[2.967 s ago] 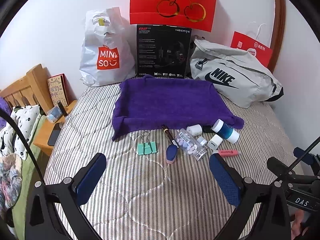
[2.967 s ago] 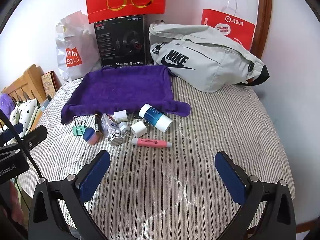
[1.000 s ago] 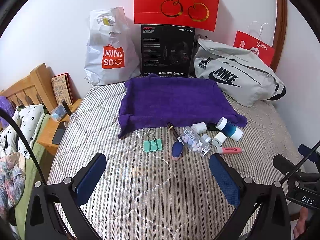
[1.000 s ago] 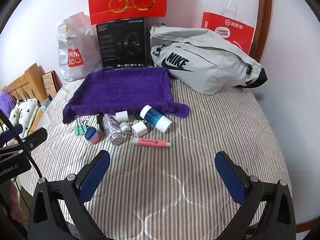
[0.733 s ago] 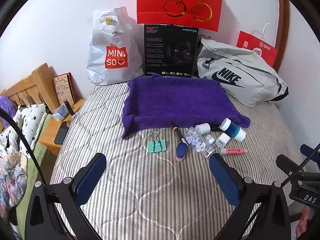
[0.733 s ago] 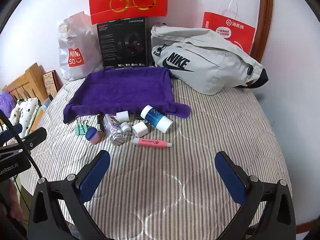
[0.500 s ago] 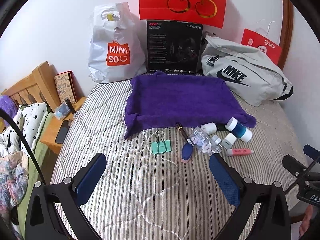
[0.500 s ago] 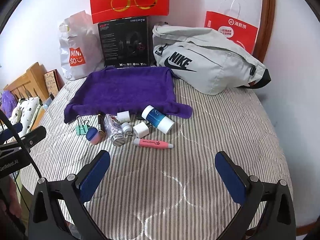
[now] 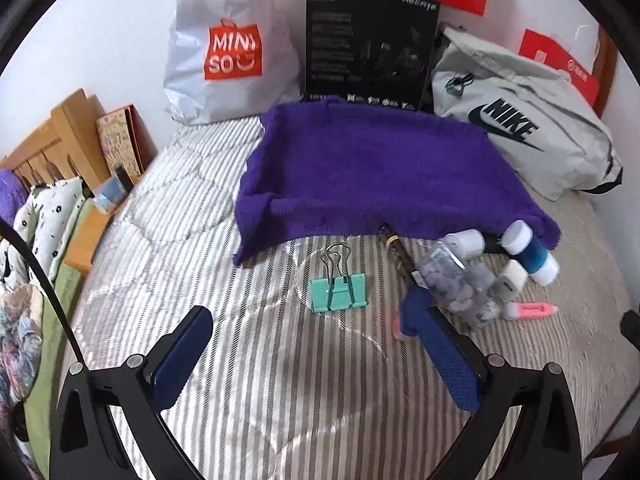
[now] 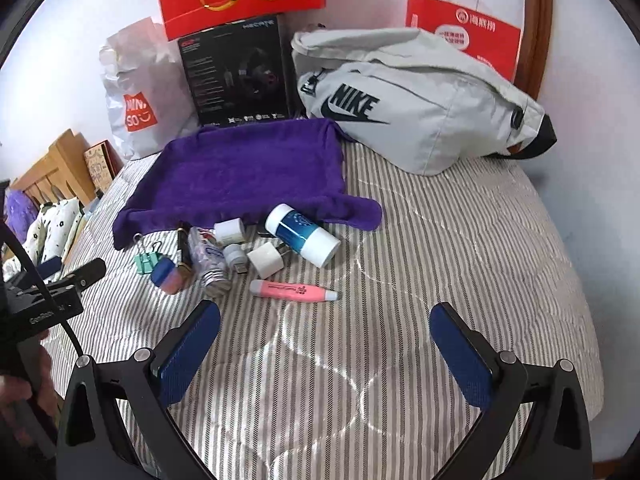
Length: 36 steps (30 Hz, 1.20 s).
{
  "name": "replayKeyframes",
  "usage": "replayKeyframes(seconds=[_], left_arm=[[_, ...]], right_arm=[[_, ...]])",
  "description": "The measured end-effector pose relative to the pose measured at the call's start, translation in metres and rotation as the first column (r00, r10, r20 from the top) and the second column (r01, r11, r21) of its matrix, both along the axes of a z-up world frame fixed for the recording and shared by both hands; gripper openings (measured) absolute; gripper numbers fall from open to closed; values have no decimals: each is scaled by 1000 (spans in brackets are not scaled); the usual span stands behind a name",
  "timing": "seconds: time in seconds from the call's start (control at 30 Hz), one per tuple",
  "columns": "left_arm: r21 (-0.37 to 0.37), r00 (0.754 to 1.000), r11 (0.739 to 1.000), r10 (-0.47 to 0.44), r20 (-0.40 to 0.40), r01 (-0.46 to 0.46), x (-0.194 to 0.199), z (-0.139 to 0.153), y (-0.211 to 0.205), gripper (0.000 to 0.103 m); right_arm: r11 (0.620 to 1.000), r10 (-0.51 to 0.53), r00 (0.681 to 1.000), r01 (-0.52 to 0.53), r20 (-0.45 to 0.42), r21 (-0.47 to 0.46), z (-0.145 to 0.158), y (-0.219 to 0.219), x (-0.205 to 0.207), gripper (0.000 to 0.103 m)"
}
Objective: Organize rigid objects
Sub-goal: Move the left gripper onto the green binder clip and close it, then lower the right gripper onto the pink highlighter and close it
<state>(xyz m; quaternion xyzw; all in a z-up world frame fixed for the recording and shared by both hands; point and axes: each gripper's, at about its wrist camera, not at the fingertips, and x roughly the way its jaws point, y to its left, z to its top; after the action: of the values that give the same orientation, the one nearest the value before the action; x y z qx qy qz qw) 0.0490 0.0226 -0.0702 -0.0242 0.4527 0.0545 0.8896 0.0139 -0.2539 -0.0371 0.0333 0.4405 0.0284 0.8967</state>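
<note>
Both tools hung spread and empty over the bed (image 9: 304, 392), the left tool (image 9: 312, 354) nearer, with the green binder clip (image 9: 338, 290) lying just ahead, handles pointing toward the purple towel (image 9: 380, 176).

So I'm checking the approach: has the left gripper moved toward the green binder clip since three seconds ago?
Yes. The left gripper has come forward and down toward the green binder clip, which now looms larger and nearer its fingertips, as does the purple towel.
</note>
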Motion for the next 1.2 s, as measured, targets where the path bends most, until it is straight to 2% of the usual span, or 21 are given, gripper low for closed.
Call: replayKeyframes(seconds=[0.23,0.47,0.53,0.57,0.6,0.7,0.83,0.93,1.07,1.2], left_arm=[[-2,999,1000,19,-48,-20,28,-33,2,98],[-64,997,997,40,-60,-44,38,-45,7,89],[-67,997,997,42,-70,-46,39,-48,6,74],[-67,996,997,36,-81,-42,40,-50,5,70],[-68,995,997,29,-90,-35,40,-53,4,59],[-54,997,999,-6,-74,2,37,-55,-2,48],[-39,997,999,-25,-69,23,35,-57,-6,43],[-42,997,999,-36,-74,33,34,-57,-5,42],[-44,996,998,-43,-79,40,33,-57,-5,42],[-46,995,998,-45,-85,41,35,-56,-5,42]], right_arm=[[1000,-12,999,12,-48,9,-19,-10,16,103],[1000,-1,995,3,-103,19,-42,-13,32,103],[1000,4,994,-2,-105,20,-45,-12,35,103],[1000,7,994,-4,-106,23,-47,-12,37,103],[1000,7,994,-5,-108,26,-48,-11,38,103],[999,14,994,-9,-112,43,-54,-10,44,102],[998,17,992,-9,-121,66,-65,-5,50,100],[997,58,992,-51,-116,59,-72,4,56,97],[991,126,985,-131,-113,-36,-84,18,64,96],[969,204,973,-217,-112,-121,-96,33,70,94]])
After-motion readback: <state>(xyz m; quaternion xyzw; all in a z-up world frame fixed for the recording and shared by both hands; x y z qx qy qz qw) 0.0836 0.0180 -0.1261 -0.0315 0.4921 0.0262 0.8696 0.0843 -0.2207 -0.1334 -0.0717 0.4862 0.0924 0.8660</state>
